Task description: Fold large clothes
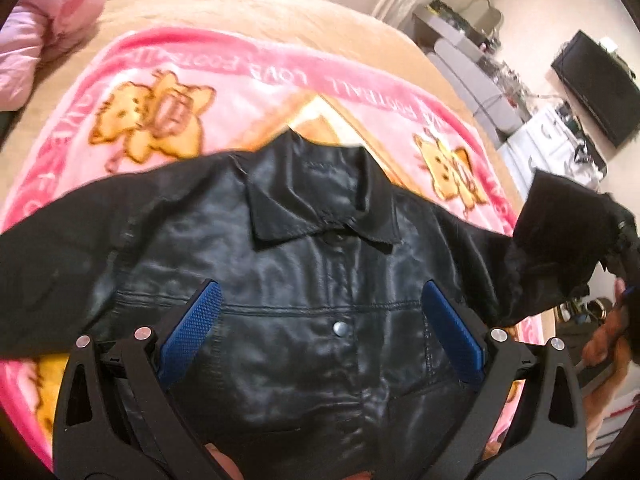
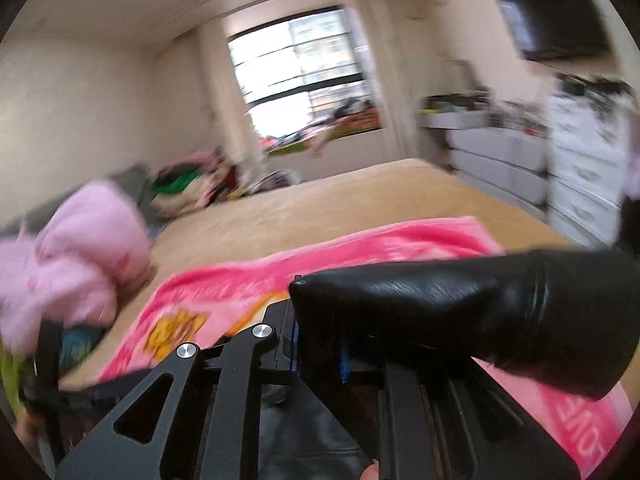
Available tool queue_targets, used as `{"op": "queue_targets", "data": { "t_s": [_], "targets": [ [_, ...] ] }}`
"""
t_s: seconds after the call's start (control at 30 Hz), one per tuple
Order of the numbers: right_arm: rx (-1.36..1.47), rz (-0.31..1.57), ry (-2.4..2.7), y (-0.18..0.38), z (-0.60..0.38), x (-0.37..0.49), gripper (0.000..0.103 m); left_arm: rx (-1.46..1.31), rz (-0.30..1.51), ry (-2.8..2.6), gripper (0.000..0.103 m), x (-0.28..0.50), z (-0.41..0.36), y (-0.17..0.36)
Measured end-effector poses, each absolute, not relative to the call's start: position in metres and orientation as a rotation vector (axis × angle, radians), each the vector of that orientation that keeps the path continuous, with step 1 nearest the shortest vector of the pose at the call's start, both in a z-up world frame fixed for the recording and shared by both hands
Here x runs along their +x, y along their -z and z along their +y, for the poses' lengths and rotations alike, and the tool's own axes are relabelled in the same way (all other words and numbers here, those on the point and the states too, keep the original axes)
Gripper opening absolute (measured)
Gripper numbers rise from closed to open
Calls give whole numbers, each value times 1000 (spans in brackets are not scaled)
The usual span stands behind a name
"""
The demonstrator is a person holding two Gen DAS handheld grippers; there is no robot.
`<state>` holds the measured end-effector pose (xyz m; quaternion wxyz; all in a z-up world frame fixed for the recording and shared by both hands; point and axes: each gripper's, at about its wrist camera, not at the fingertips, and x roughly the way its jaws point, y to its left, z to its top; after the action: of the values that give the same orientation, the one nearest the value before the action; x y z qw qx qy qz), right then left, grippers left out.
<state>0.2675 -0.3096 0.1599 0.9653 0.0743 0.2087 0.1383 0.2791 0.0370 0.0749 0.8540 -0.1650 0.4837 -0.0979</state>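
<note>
the glossy black leather jacket lies on a pink cartoon blanket over the bed; the left gripper hangs spread wide and empty, the right gripper is clamped on the black jacket sleeve.

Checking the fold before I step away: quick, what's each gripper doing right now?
Left gripper: open, holding nothing, above the black jacket.
Right gripper: shut on the jacket's sleeve, lifted off the pink blanket.

Both views are bent by fisheye distortion, with dark vignetted corners. The room is evenly lit by daylight from a large dark-framed window, which is overexposed to white. Soft sheen is seen on the black leather-look jacket. The right wrist view is heavily motion-blurred; the left is only slightly smeared.
</note>
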Motion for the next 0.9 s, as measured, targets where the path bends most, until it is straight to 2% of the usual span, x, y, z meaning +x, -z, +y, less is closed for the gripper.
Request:
{"op": "queue_targets", "data": {
  "t_s": [0.2,0.33,0.5,0.53,0.57,0.6,0.63,0.77,0.9],
  "targets": [
    [-1,529,-457,-123,-211,270,13,-432,969,184,94,270,79,-91],
    [-58,623,-561,-79,-152,257,13,-452,964,163,94,265,96,-91],
    [-60,706,-568,-32,-119,251,14,-477,980,145,94,259,109,-80],
    [-41,725,-562,-24,-119,248,18,-484,982,142,94,259,111,-78],
    [-25,747,-558,-19,-119,246,37,-488,983,140,94,258,113,-76],
    [0,775,-559,-12,-121,242,64,-496,986,136,94,257,115,-74],
    [48,801,-559,-5,-128,239,72,-504,986,135,94,255,116,-71],
    [306,904,-472,22,-173,224,84,-538,997,129,94,251,121,-58],
    [603,824,-356,25,-224,211,84,-573,1033,131,94,246,122,-39]
  ]
}}
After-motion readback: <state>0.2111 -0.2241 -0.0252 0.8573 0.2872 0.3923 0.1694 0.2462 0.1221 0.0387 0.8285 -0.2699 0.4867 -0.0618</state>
